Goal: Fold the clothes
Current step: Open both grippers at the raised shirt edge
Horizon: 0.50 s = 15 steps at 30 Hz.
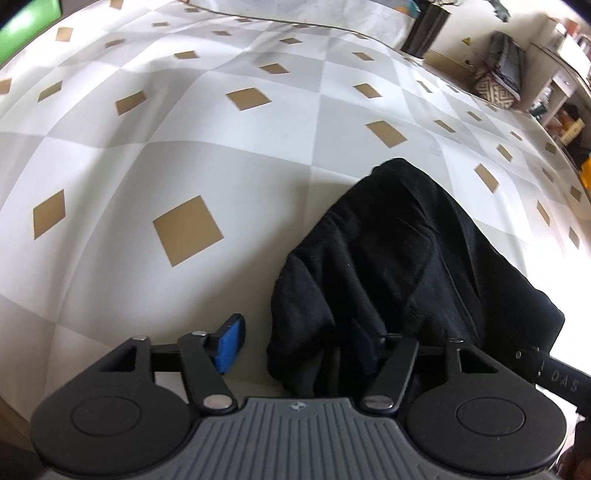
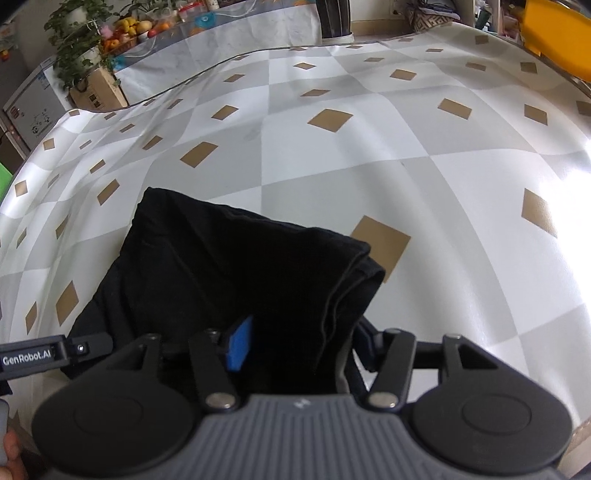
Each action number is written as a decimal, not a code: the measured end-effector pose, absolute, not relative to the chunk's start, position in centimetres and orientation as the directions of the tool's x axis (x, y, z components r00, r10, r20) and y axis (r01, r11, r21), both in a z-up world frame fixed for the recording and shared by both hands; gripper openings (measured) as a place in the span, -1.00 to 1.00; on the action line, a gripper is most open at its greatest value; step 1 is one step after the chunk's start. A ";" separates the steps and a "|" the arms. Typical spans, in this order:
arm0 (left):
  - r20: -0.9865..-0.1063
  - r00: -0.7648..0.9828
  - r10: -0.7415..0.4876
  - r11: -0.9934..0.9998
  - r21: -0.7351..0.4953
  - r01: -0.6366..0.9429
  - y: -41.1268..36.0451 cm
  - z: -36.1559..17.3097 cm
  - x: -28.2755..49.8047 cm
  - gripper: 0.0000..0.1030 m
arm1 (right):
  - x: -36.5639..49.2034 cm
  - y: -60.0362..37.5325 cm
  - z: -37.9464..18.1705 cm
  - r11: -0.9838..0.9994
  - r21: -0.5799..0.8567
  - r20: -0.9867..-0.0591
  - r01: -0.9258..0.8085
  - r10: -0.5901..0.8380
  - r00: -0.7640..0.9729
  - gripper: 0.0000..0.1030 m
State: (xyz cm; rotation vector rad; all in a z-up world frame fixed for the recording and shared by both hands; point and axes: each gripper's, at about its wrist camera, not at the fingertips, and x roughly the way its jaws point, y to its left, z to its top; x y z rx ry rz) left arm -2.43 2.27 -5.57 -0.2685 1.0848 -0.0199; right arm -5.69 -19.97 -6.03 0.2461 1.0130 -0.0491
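Note:
A black garment (image 1: pixel 399 266) lies folded in a pile on the checkered tablecloth (image 1: pixel 207 122); it also shows in the right wrist view (image 2: pixel 221 266). My left gripper (image 1: pixel 299 343) is open, its left blue pad (image 1: pixel 231 343) over bare cloth and its right finger under the garment's near left edge. My right gripper (image 2: pixel 303 347) is open around the garment's near right edge, with one blue pad (image 2: pixel 242 347) showing and the other finger beside the folded hem. The right gripper's body (image 1: pixel 554 373) shows at the left wrist view's right edge.
The tablecloth (image 2: pixel 369 155) spreads wide beyond the garment. A dark cylinder (image 1: pixel 424 26) and a stack of folded items (image 1: pixel 502 74) sit past the far edge. Plants and fruit (image 2: pixel 92 40) stand at the back left, a yellow object (image 2: pixel 557 33) at the back right.

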 end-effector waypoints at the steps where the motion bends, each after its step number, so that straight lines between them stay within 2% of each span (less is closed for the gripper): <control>1: -0.869 0.473 -0.147 0.966 -0.228 -0.119 2.3 -5.6 -2.4 0.26 | -5.7 -19.9 -6.1 0.973 0.173 -0.847 0.153 0.067 0.528 0.15; 9: -0.868 0.480 -0.127 0.970 -0.210 -0.123 2.1 -5.8 -1.9 0.52 | -5.3 -19.9 -6.5 0.975 0.152 -0.851 0.162 0.046 0.523 0.33; 15: -0.870 0.480 -0.109 0.980 -0.175 -0.094 1.3 -6.0 -1.5 0.71 | -5.2 -19.7 -6.6 0.978 0.140 -0.847 0.153 0.039 0.531 0.36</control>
